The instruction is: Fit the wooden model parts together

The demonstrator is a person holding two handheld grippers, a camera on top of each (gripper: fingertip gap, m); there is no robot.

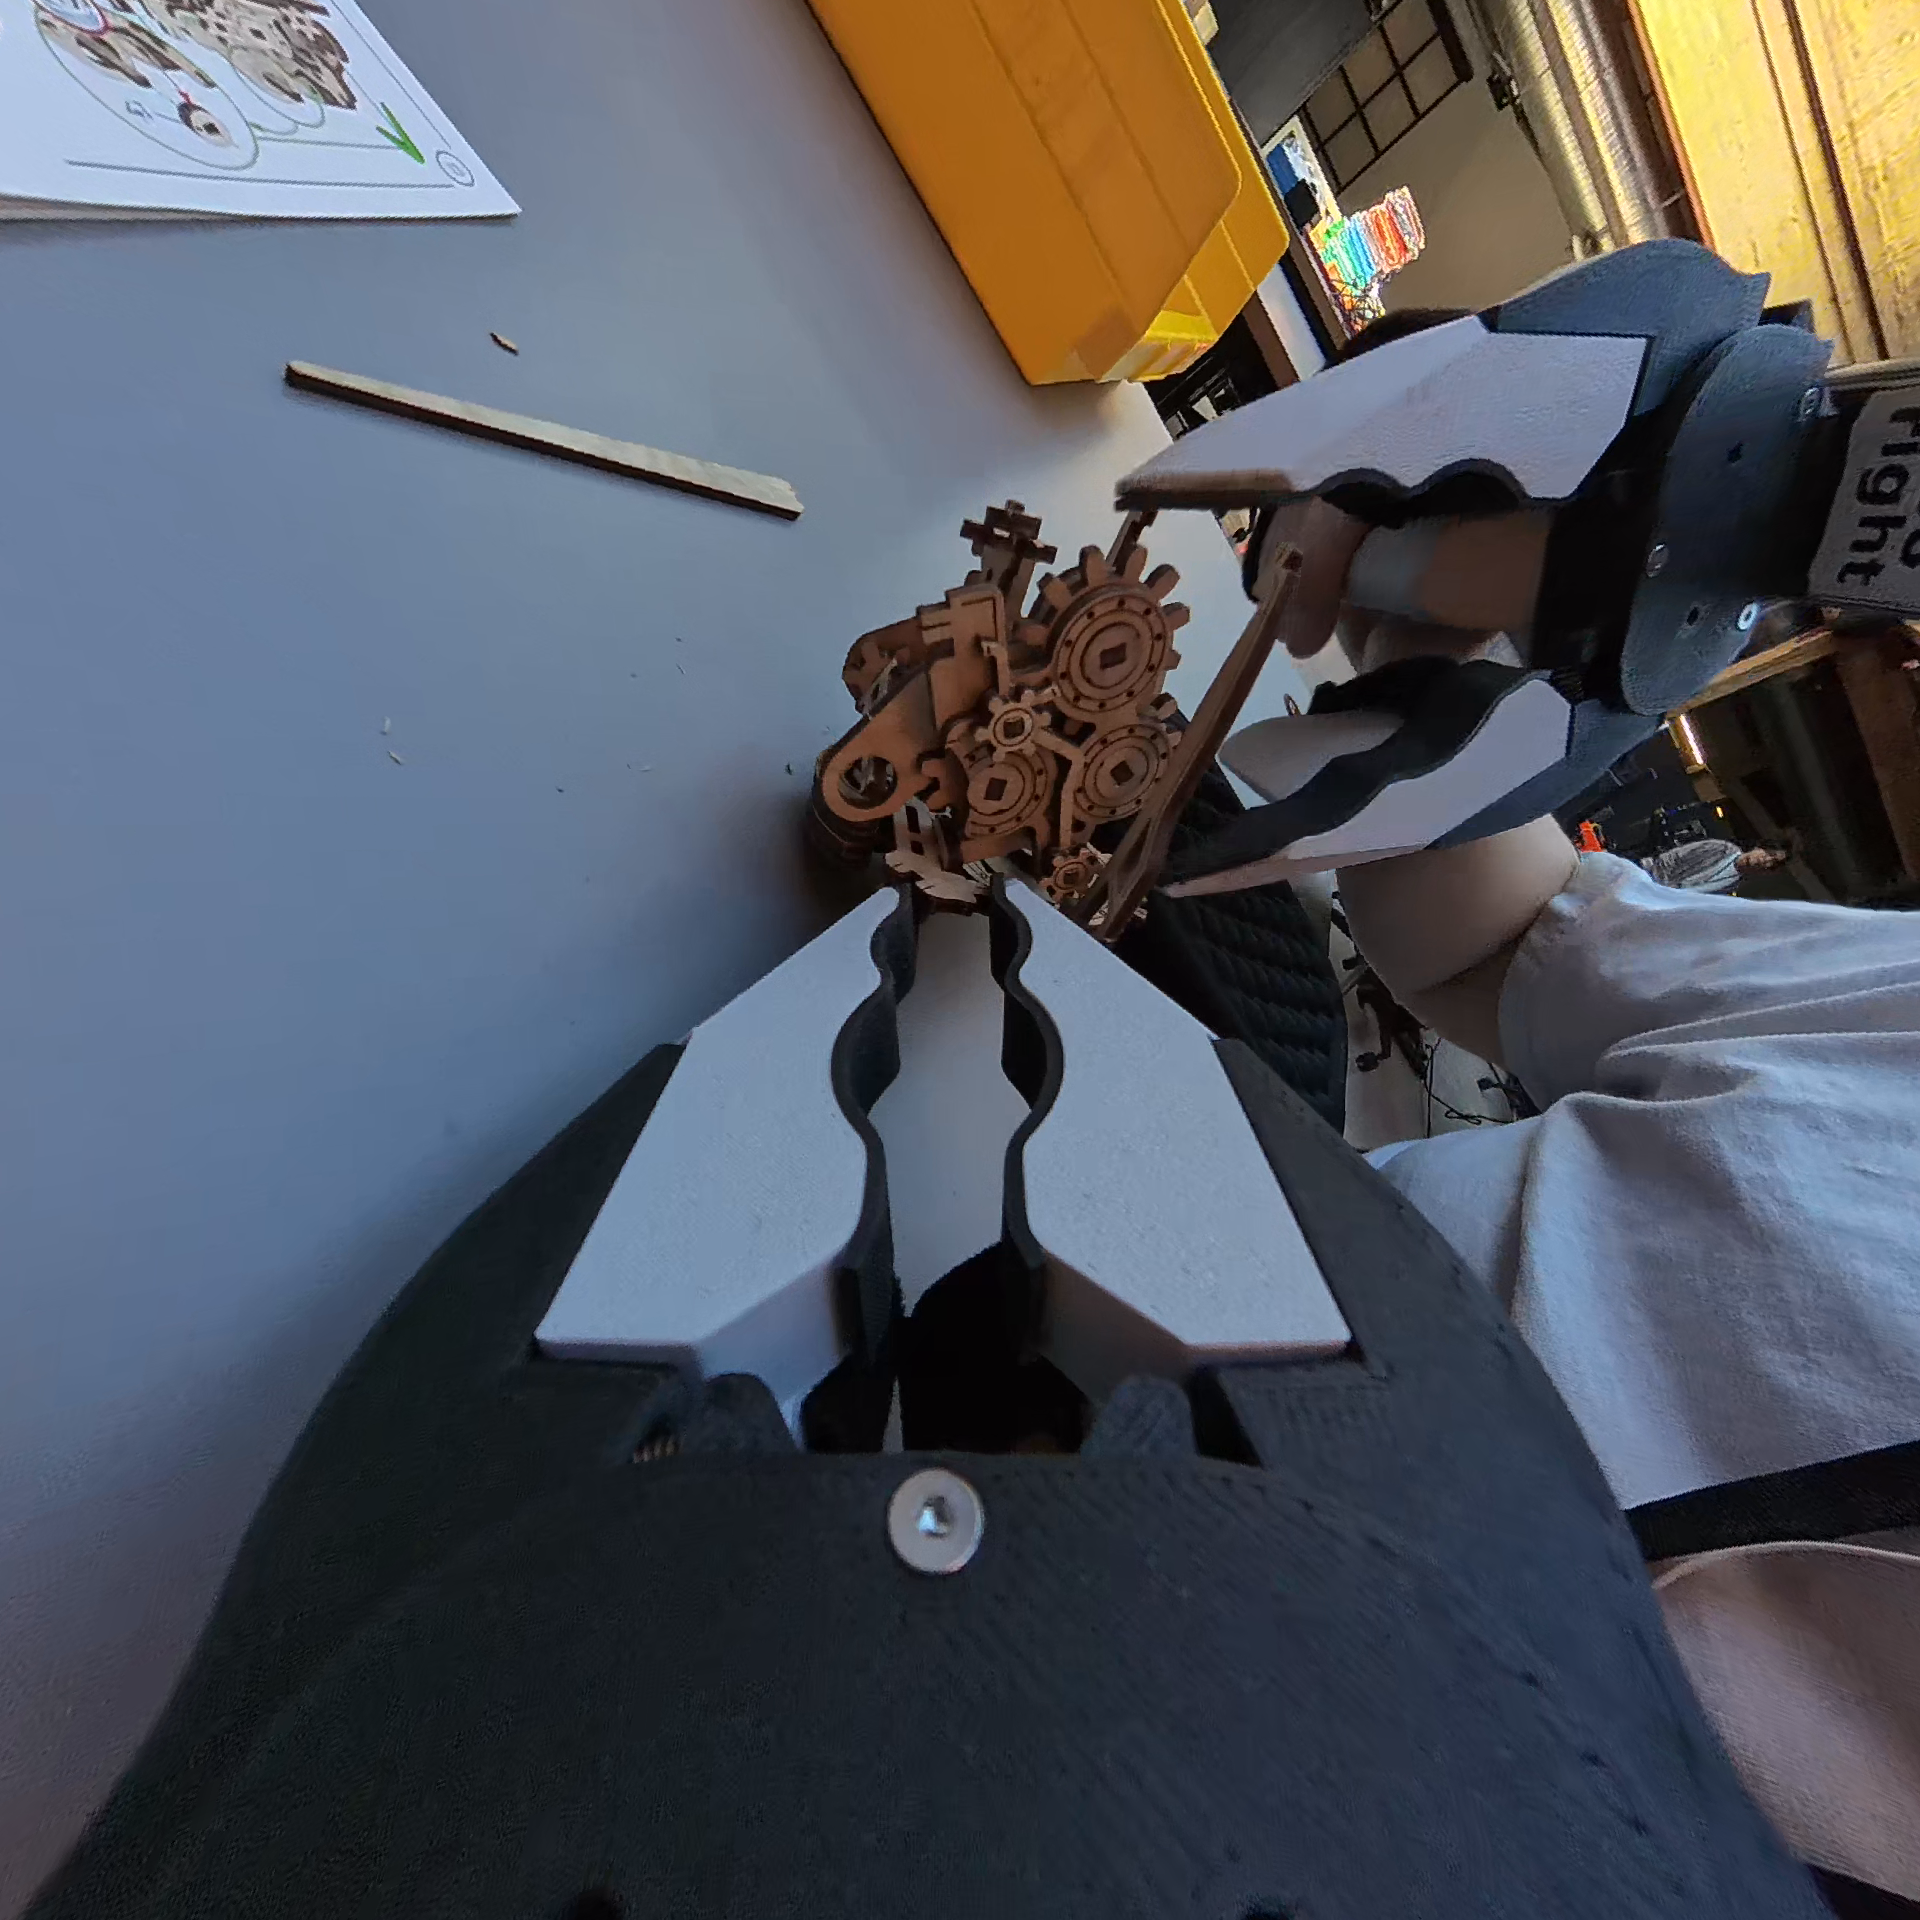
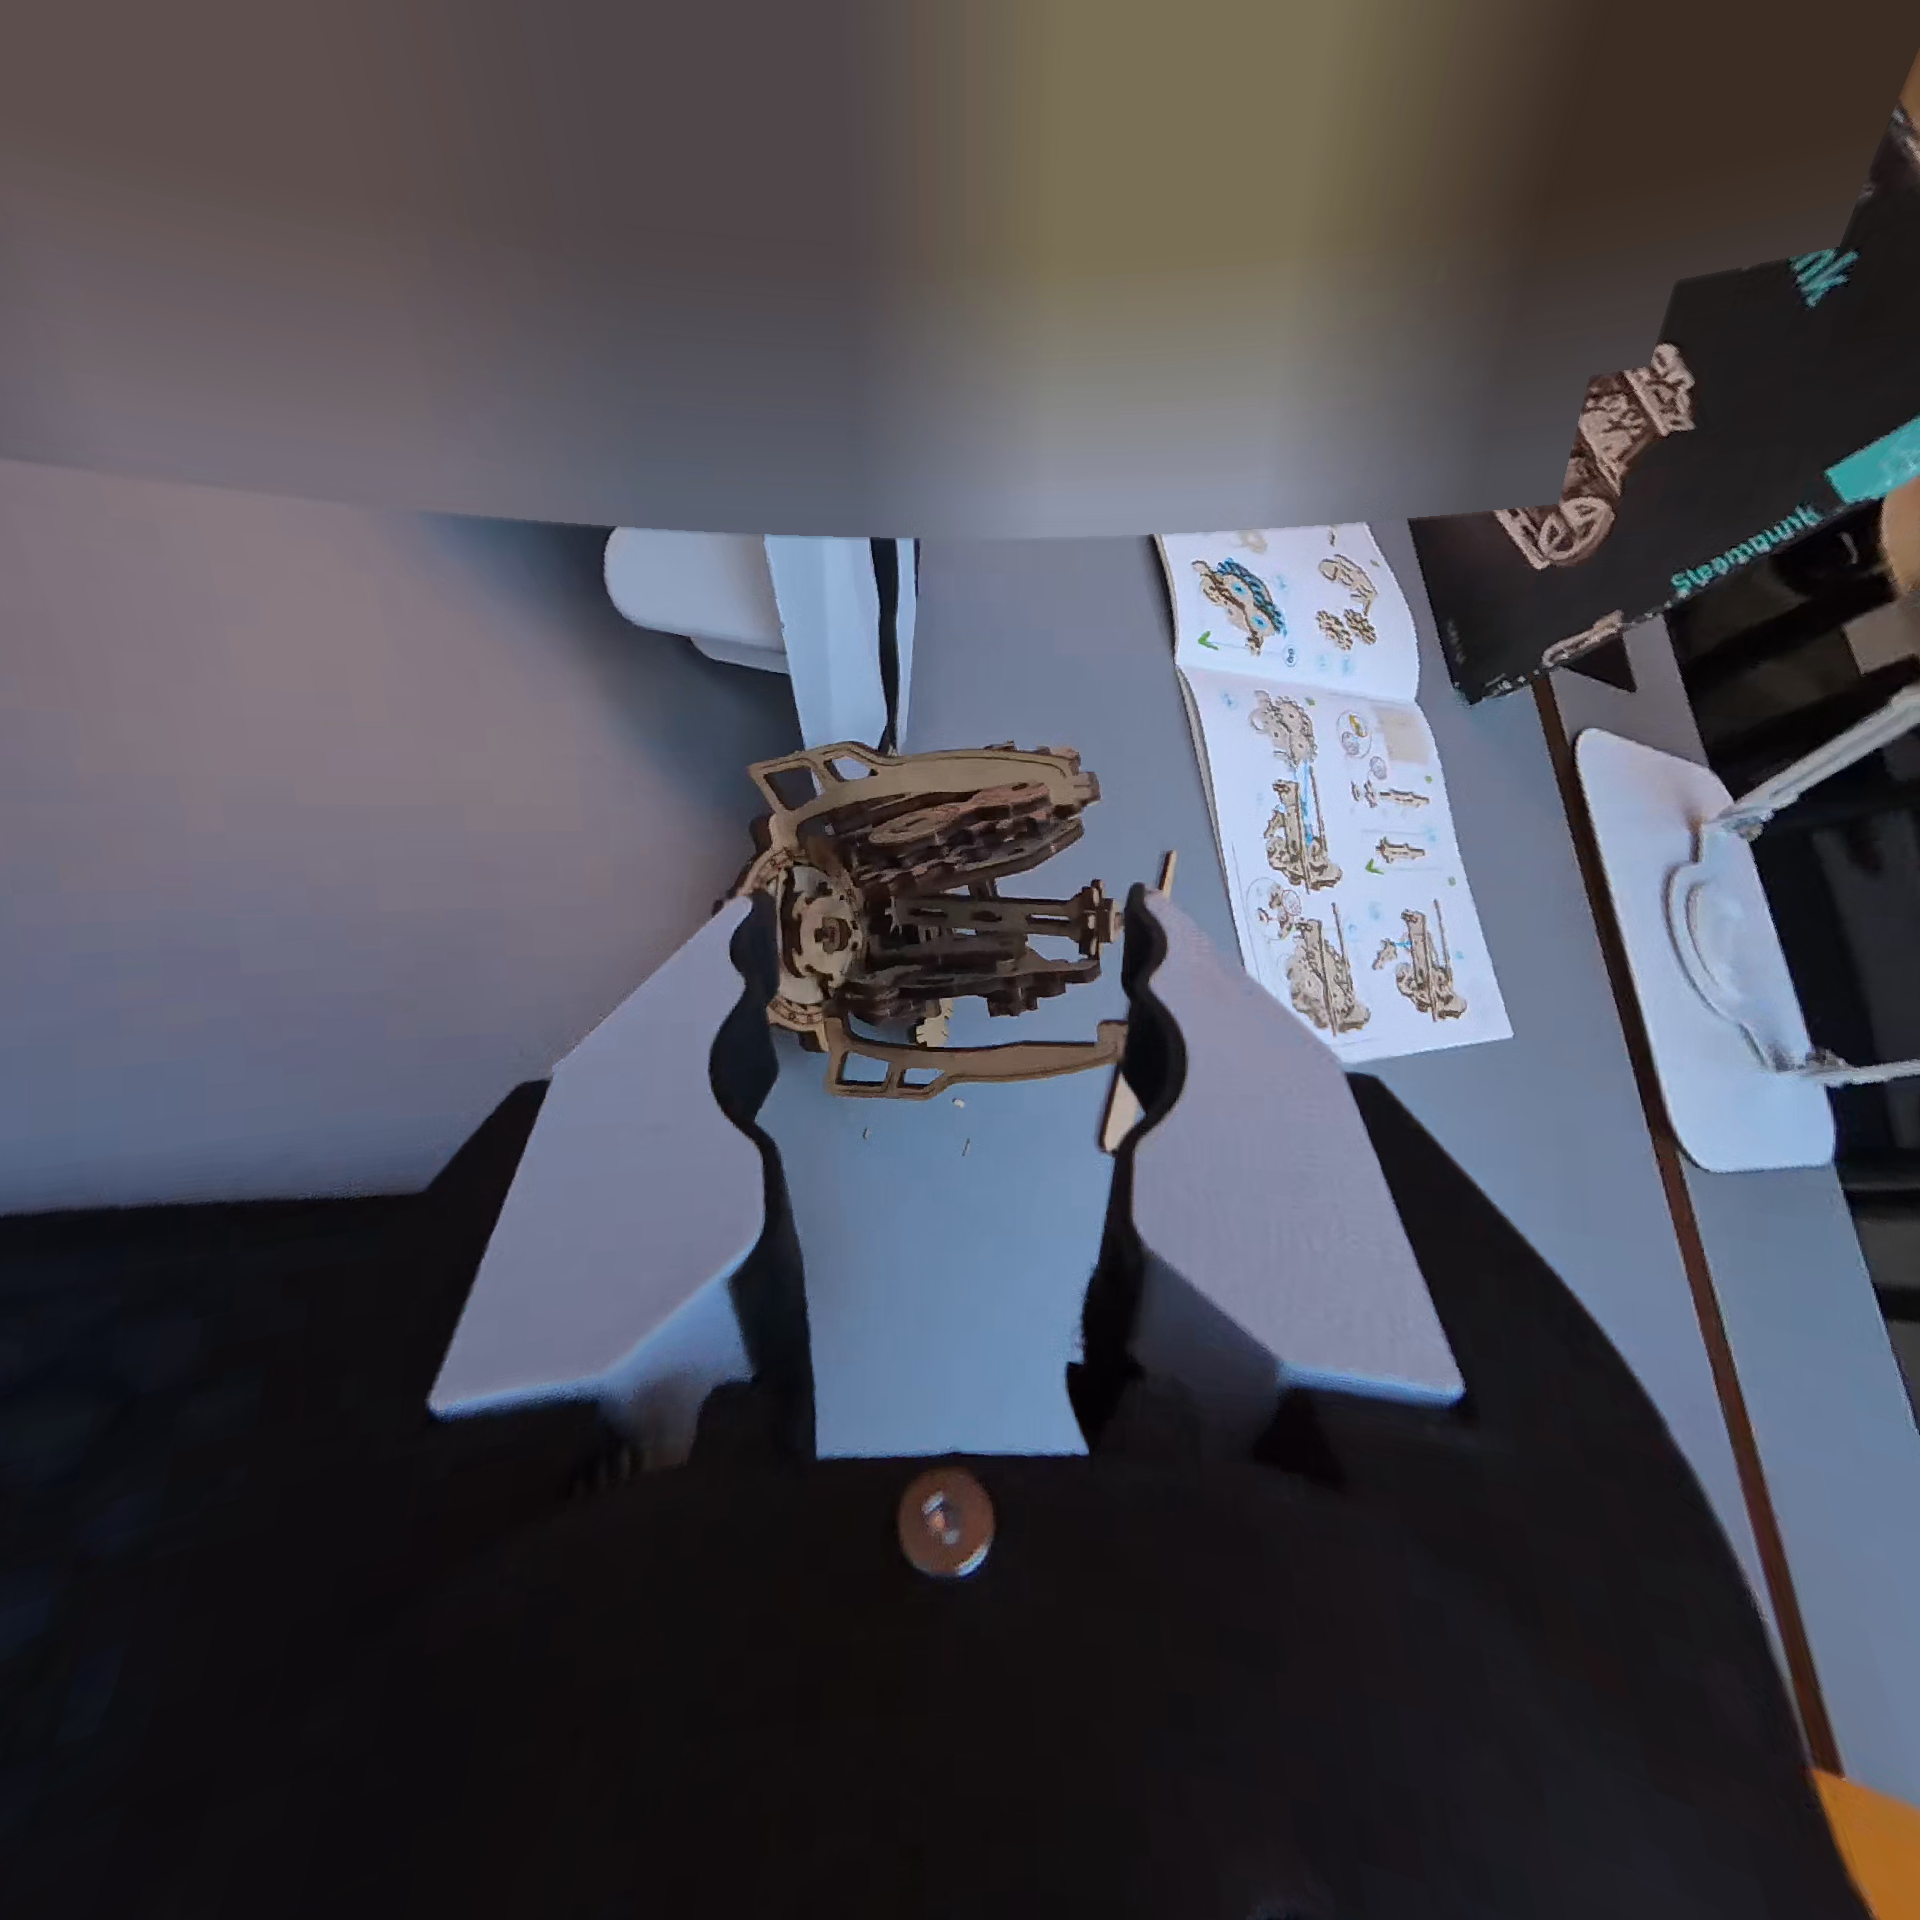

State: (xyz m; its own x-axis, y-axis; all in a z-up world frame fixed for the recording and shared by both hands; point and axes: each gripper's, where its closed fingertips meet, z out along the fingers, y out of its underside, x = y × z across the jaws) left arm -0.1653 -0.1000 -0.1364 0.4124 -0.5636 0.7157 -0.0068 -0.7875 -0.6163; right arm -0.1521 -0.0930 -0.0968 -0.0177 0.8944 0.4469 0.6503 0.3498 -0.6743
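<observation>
A wooden gear model is held up above the grey table. My left gripper is shut on its lower edge. My right gripper comes in from the right with its jaws wide apart. In the right wrist view the model lies between the right gripper's fingertips, and a thin side frame runs along its near side. The tips are at the model's two ends; I cannot tell whether they press on it. The left gripper shows behind the model.
A loose wooden strip lies on the table. An instruction booklet lies open to the right, next to a black box and a white plate. Yellow bins stand at the back. A white sleeve is alongside. The white plate is about equally far from each gripper, around 40 centimeters.
</observation>
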